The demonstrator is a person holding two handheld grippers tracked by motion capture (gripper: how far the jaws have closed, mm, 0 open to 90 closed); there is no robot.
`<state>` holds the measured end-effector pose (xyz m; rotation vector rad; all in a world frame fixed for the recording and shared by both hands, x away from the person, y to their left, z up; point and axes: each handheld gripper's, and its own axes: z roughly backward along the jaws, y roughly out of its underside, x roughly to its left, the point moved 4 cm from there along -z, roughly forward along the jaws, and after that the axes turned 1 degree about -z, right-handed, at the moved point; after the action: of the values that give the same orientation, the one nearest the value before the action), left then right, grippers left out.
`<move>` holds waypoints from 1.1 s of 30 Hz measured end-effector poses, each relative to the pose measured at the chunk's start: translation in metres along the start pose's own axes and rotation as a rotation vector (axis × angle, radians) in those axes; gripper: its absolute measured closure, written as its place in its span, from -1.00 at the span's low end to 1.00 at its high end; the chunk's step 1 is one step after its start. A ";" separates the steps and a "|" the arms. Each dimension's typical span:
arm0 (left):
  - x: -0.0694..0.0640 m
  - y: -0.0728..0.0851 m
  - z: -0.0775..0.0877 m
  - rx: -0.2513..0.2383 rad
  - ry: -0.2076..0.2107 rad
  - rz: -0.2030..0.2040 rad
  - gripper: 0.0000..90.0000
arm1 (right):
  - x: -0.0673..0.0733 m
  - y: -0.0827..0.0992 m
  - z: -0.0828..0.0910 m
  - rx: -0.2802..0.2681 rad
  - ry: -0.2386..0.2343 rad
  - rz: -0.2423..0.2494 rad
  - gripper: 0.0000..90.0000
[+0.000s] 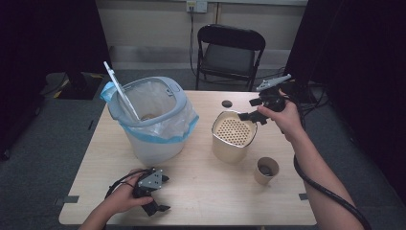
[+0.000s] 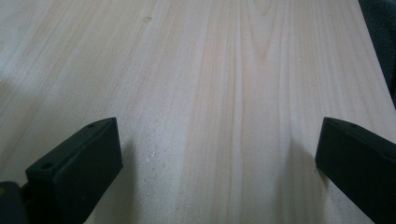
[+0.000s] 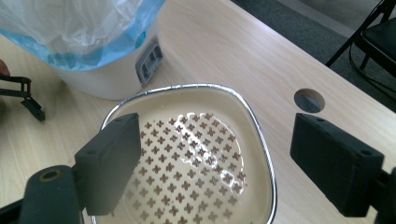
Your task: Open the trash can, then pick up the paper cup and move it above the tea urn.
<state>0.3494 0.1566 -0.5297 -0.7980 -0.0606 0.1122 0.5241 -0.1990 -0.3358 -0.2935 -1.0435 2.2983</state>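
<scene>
The right gripper (image 1: 252,116) hangs over the far right edge of the basket (image 1: 233,135), a cream, square-cornered one with a silver rim and a floor punched with small cross-shaped holes. In the right gripper view its jaws stand apart, one above the basket's inside near the rim, the other out past the rim over bare wood; nothing is between them and neither pad touches the basket (image 3: 205,163). The basket stands right of the middle of the table (image 1: 201,191), upright and with nothing in it.

The left gripper (image 1: 160,201) lies low at the near edge, left of the middle, held in the left hand (image 1: 125,195). Its jaws are wide in the left gripper view, with nothing but table (image 2: 210,93) between them.

A white bin (image 1: 153,122) lined with a clear bag with a blue hem stands toward the far left, well apart from the left gripper and near the basket's left side. Its lid (image 1: 120,92) stands up on edge at its left rim. A paper cup (image 1: 266,171) sits near the basket, closer to the near right corner. A round hole (image 1: 227,103) is cut in the table close to the far edge, just beyond the basket. A black folding chair (image 1: 230,52) stands behind the far edge
</scene>
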 end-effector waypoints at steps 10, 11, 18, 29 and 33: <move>0.000 0.000 -0.001 -0.005 -0.003 0.002 -1.00 | 0.001 0.022 0.006 0.006 0.009 -0.011 -0.64; 0.000 0.000 0.000 -0.004 -0.004 0.002 -1.00 | 0.001 0.022 0.006 0.006 0.009 -0.011 -0.64; 0.000 0.000 -0.001 -0.005 -0.004 0.000 -1.00 | 0.002 0.038 0.011 -0.016 0.014 -0.020 -0.65; -0.001 0.000 -0.001 -0.004 0.008 0.011 -1.00 | 0.005 0.067 0.019 -0.037 -0.003 -0.035 -0.66; -0.001 0.000 -0.001 -0.006 0.008 0.013 -1.00 | 0.007 0.076 0.022 -0.037 -0.006 -0.040 -0.66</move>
<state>0.3484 0.1559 -0.5308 -0.8050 -0.0481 0.1210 0.4768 -0.2480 -0.3772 -0.2783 -1.0864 2.2479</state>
